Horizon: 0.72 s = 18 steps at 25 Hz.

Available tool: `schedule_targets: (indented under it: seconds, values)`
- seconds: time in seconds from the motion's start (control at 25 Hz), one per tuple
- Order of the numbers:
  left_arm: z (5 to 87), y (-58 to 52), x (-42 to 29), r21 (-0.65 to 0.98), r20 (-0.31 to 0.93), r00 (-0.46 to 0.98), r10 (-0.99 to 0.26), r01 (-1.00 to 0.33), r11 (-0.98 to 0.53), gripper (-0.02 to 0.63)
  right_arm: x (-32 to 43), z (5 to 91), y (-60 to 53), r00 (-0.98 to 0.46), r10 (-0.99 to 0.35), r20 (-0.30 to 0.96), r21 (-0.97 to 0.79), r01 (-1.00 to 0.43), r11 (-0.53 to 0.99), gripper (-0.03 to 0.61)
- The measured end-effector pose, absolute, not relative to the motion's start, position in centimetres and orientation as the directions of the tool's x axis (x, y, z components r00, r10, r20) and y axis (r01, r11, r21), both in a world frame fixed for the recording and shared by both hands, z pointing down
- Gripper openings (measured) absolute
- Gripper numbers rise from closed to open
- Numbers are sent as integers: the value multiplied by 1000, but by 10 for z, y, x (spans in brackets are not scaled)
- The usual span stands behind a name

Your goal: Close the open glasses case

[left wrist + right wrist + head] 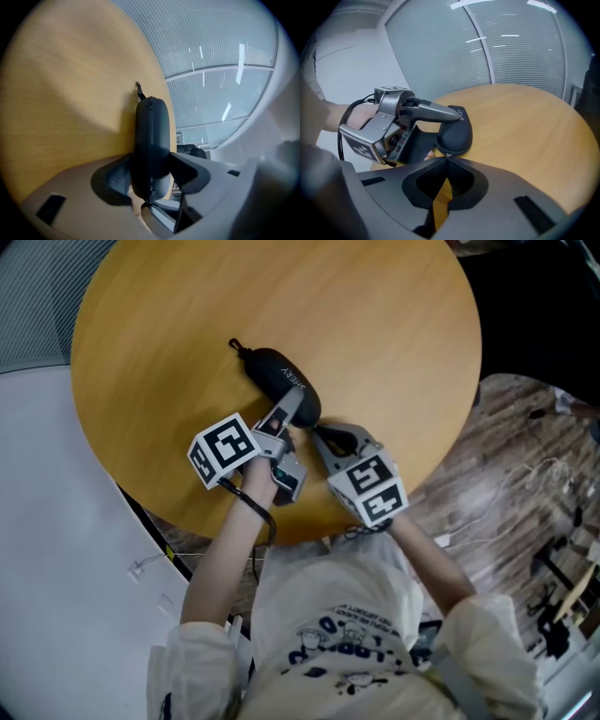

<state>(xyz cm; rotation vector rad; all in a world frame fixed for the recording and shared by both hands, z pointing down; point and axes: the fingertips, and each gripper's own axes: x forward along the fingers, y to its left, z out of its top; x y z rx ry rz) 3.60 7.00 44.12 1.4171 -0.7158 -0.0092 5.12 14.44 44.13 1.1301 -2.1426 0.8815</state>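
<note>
A black zippered glasses case lies on the round wooden table, with a small loop at its far end. My left gripper clamps the case's near end, one pad on each side. In the left gripper view the case runs straight out from between the jaws of the left gripper. My right gripper is shut, its tips meeting at the small zipper pull on the near end of the case. The left gripper's upper finger lies across the top of the case.
The near table edge is just below both grippers, close to the person's body. A pale floor panel is at the left, and wood-pattern floor with cables at the right. A glass wall with blinds stands beyond the table.
</note>
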Motion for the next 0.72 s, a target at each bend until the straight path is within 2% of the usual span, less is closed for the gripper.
schedule_targets:
  seconds: [0.48,0.72]
  values:
    - [439,72,28,895,441,809,-388,-428,124,249,8,433,148,-534,-459,710,-280,-813,511,3]
    - [439,69,41,887,452,820,-350,-456,78,249,31,441,147,-530,-453,717,-305,-823,480,4]
